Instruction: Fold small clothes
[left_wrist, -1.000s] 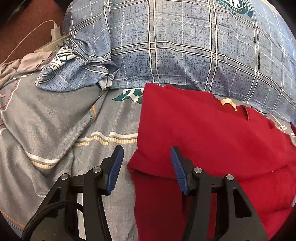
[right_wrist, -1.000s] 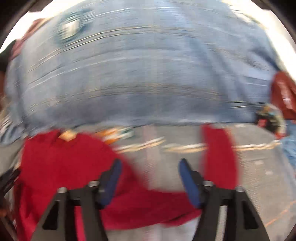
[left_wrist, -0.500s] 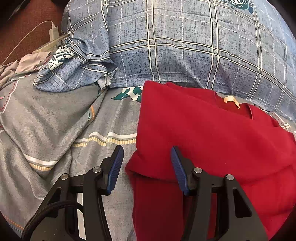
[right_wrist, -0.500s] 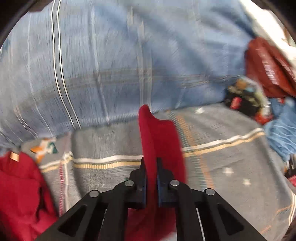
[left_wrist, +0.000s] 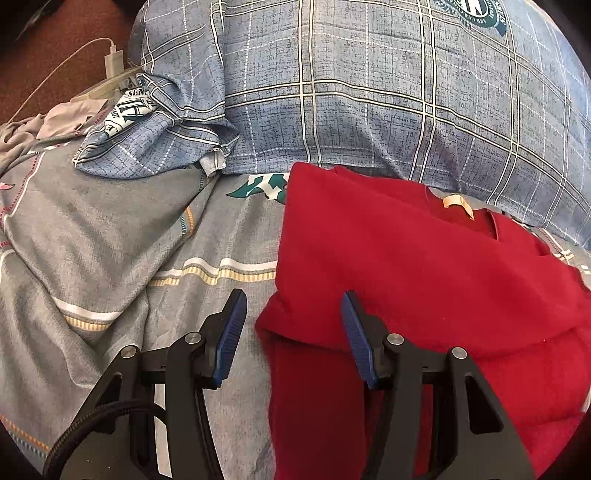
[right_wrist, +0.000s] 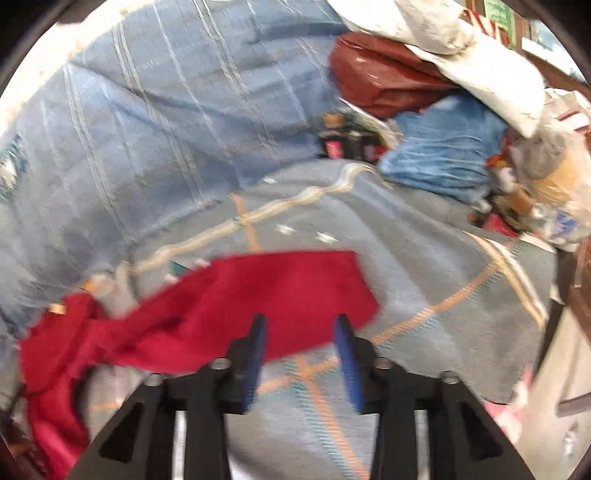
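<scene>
right hand-held gripper now released from red sleeve, left hand-held gripper unchanged, released

I see one red sweater lying partly folded, collar tag up; its sleeve stretches flat sideways across the bedding.

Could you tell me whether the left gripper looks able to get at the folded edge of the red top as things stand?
Probably yes: the left gripper is open, the red top has its folded edge between the jaws, and nothing lies over it.
</scene>
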